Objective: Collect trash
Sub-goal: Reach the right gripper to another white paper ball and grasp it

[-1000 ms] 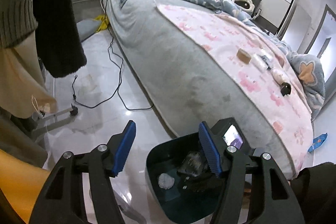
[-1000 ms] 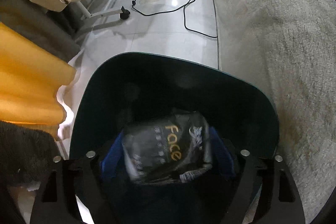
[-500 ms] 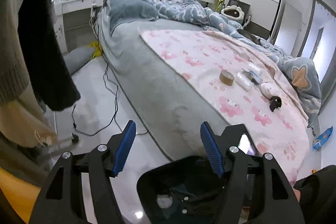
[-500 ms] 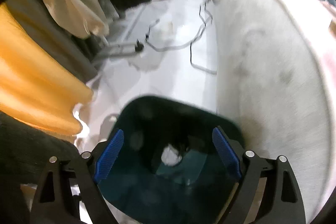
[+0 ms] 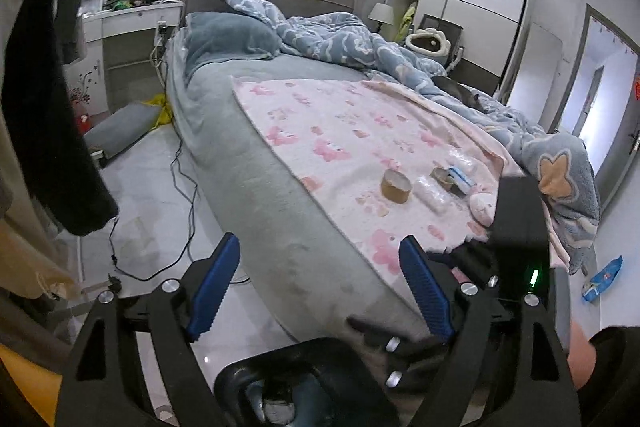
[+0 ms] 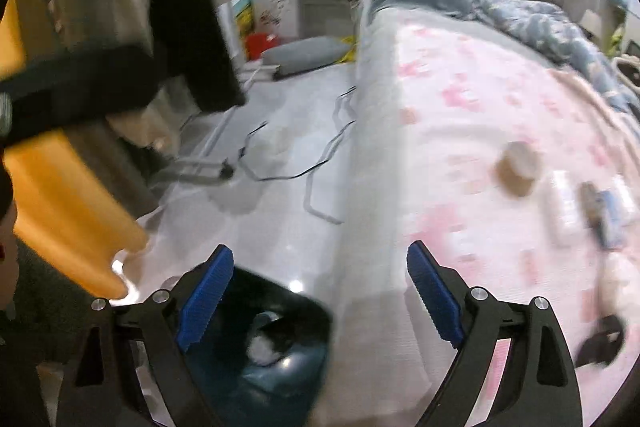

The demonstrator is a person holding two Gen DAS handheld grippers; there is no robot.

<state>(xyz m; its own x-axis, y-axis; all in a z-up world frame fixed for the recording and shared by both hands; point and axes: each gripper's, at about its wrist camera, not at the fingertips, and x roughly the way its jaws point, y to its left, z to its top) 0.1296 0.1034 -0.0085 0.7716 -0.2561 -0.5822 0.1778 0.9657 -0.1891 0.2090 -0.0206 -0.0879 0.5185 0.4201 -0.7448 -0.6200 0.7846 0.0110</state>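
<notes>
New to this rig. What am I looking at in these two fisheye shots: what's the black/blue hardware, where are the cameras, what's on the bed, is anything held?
Two handheld grippers carried by a person, no robot arm. Each has a fisheye camera looking forward along its blue-padded fingers. One shot shows the left gripper, the other the right gripper; both are open and hold nothing. Below them stands a dark trash bin with some trash inside. On the pink blanket lie a tape roll, a clear plastic wrapper and other small items.

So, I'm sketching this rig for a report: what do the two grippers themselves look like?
Both the left gripper and the right gripper have black angular arms with silver round bolt heads, and ridged blue fingers. A green indicator light glows on the black device beside the left gripper.
</notes>
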